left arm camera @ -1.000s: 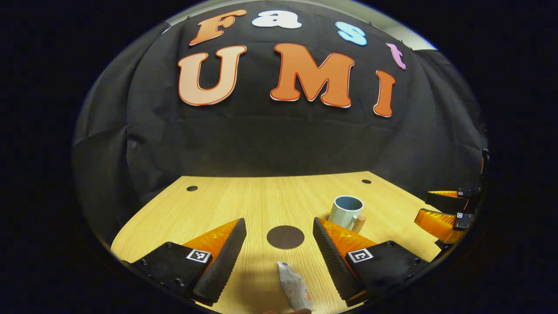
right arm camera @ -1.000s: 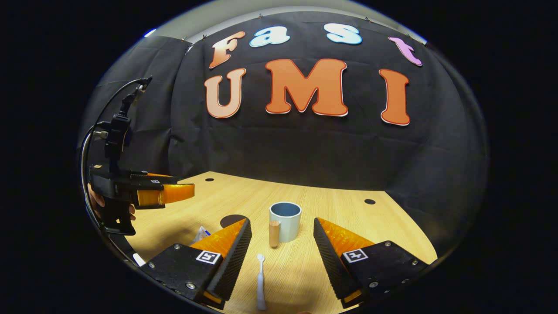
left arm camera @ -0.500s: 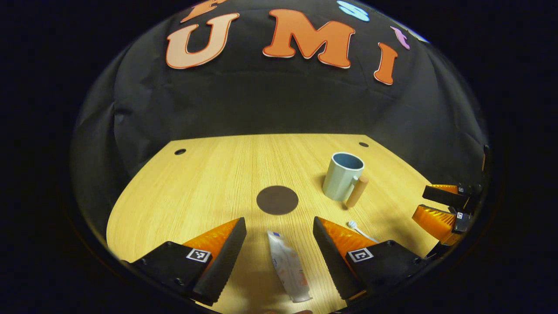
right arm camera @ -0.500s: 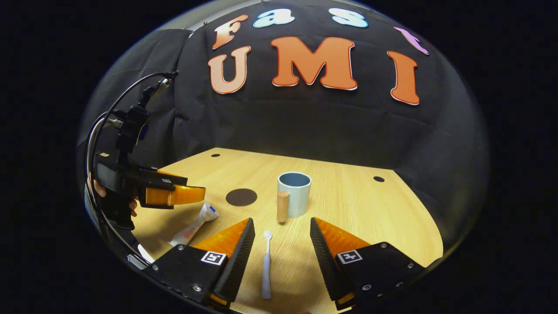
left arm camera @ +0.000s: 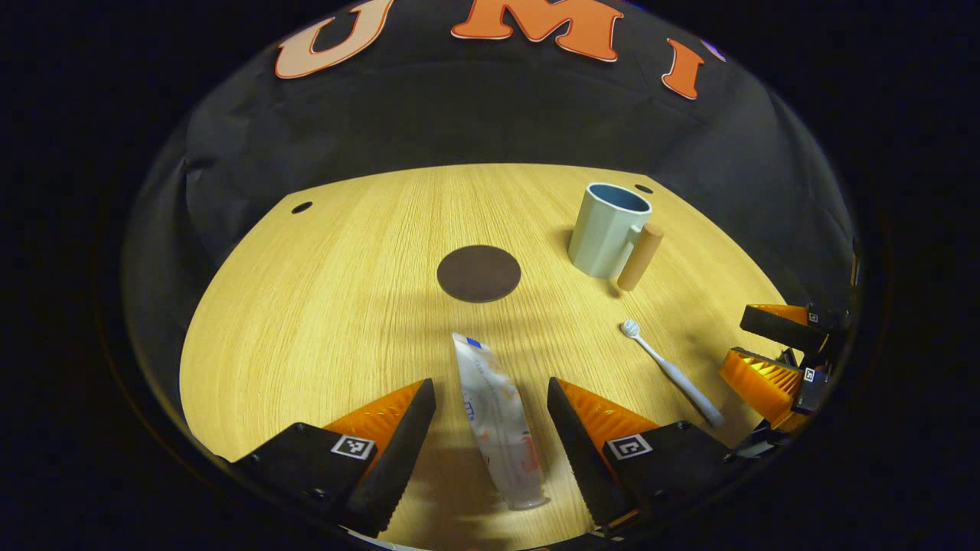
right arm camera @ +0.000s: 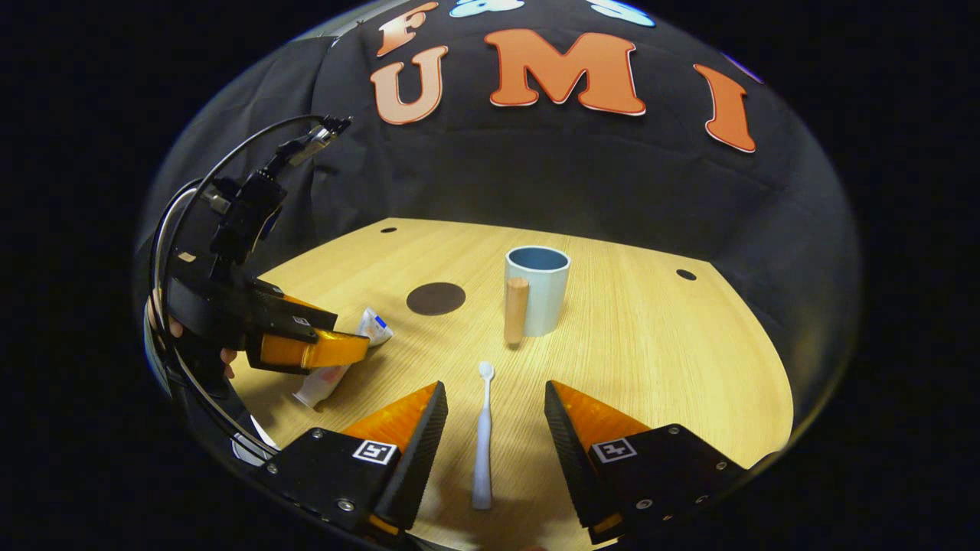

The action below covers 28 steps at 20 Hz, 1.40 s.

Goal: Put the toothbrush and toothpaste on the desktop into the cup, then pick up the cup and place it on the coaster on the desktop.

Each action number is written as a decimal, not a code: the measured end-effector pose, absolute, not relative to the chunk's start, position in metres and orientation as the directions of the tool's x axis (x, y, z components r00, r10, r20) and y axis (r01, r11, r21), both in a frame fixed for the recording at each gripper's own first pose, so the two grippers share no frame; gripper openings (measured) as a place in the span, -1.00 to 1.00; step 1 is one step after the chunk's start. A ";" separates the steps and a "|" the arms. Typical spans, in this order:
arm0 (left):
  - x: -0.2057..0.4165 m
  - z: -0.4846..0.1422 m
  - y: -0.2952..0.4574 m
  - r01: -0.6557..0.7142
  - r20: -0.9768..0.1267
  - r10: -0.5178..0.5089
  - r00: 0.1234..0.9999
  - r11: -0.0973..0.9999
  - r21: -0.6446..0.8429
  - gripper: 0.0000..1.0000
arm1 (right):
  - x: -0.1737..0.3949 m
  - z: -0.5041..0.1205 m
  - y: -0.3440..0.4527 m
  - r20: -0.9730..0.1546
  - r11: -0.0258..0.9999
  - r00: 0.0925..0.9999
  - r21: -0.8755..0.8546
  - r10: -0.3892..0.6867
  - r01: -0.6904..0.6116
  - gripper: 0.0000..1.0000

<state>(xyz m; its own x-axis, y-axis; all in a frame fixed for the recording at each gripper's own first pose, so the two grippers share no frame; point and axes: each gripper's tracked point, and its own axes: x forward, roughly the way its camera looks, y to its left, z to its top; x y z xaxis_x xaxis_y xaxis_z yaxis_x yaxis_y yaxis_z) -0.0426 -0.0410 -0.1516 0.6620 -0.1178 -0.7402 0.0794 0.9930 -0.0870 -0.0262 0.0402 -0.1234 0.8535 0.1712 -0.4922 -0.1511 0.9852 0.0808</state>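
Your left gripper hangs with its jaws spread wide, holding nothing, and the toothpaste lies flat on the desktop between its two fingers, running lengthwise along them — so the line-up looks good; come straight down and close across the tube's middle, where it should be firm enough not to fold. Beyond it sits the dark round coaster, and to the right of that the cup stands upright with its wooden handle toward you. Your right gripper is just as wide and empty, with the toothbrush lying between its fingers, head pointing toward the cup — pinch it low on the handle, I'd judge, so the head goes into the cup first.
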 end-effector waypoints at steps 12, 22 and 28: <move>-0.050 -0.185 -0.035 0.074 -0.805 -0.078 0.588 0.996 -0.042 0.04 | -0.035 -0.135 0.042 -0.614 0.980 0.765 0.088 0.196 -0.181 0.55; -0.046 -0.182 -0.031 0.042 -0.775 -0.131 0.618 0.990 -0.134 -0.70 | -0.025 -0.157 0.044 -0.679 0.985 0.714 0.089 0.169 -0.149 -0.02; -0.045 -0.179 -0.030 0.042 -0.764 -0.138 0.630 0.989 -0.144 -0.70 | -0.013 -0.161 0.039 -0.683 0.990 0.716 0.108 0.144 -0.097 -0.60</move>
<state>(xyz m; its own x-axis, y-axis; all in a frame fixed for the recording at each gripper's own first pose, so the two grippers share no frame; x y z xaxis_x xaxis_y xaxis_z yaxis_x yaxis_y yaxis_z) -0.0449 -0.0301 -0.1791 0.6302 -0.1382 -0.7640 0.0419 0.9886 -0.1443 -0.0129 0.0393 -0.1615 0.7159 0.1441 -0.6831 -0.0966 0.9895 0.1075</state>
